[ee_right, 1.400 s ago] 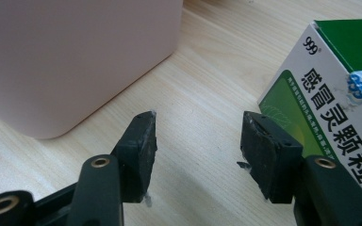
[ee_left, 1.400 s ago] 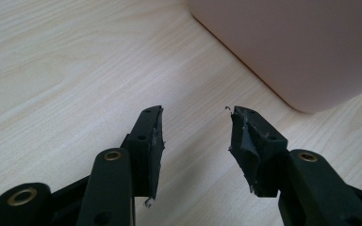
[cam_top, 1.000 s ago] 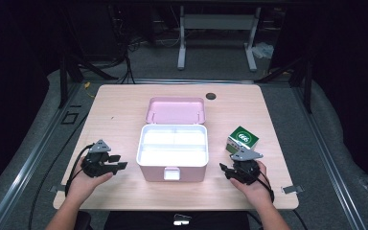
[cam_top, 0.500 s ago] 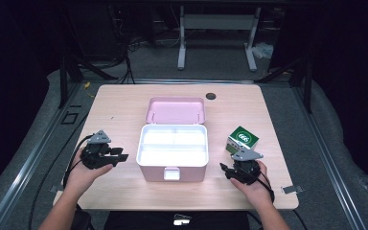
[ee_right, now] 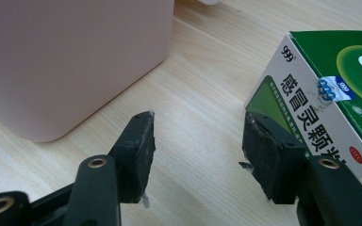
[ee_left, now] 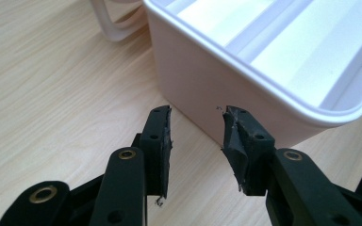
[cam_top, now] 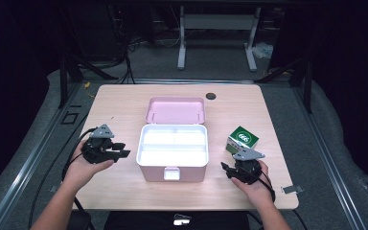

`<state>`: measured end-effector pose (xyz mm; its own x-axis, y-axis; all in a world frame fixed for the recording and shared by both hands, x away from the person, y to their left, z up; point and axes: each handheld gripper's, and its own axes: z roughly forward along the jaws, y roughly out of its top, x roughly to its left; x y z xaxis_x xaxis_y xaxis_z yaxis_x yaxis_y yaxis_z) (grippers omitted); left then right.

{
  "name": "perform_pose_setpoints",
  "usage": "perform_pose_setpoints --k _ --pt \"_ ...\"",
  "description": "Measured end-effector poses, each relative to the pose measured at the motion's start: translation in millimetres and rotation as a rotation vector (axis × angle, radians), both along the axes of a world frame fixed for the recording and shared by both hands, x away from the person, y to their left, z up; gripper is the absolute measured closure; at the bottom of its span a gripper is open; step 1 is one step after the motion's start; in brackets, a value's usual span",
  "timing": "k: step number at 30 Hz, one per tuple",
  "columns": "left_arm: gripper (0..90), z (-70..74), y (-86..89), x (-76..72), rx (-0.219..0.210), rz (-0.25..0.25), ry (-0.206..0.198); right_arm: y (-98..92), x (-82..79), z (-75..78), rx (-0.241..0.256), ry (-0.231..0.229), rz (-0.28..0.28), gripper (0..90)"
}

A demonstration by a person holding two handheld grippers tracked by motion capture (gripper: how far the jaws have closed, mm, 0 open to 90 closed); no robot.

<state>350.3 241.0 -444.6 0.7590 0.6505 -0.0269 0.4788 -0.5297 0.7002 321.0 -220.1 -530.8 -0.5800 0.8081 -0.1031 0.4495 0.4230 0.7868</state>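
Right claw is open wide at the lower right, so square it on the green medicine box; left claw sits narrowly open by the pink case.

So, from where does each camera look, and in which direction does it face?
High view: above the person's side, facing forward and down on the table; both forearms and hand-held grippers show.
Left gripper view: on the left hand-held gripper, facing the pink box.
Right gripper view: on the right hand-held gripper, beside the green carton.
All share the box.
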Motion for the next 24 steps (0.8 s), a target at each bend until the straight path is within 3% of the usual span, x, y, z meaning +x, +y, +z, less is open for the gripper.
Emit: perform_pose_setpoints --k 12,19,24 --pt "63.8 22.5 -19.9 6.8 0.094 -0.073 -0.009 0.7 0.0 -0.5 -0.015 0.004 0.006 44.0" --pt "65.3 31.6 -39.7 9.9 0.169 -0.136 -0.003 1.6 0.1 -1.1 -0.012 0.006 0.013 44.0" --pt "65.6 37.7 -53.2 14.1 0.201 -0.175 -0.007 2.1 0.1 -1.5 -0.016 0.009 0.018 44.0"
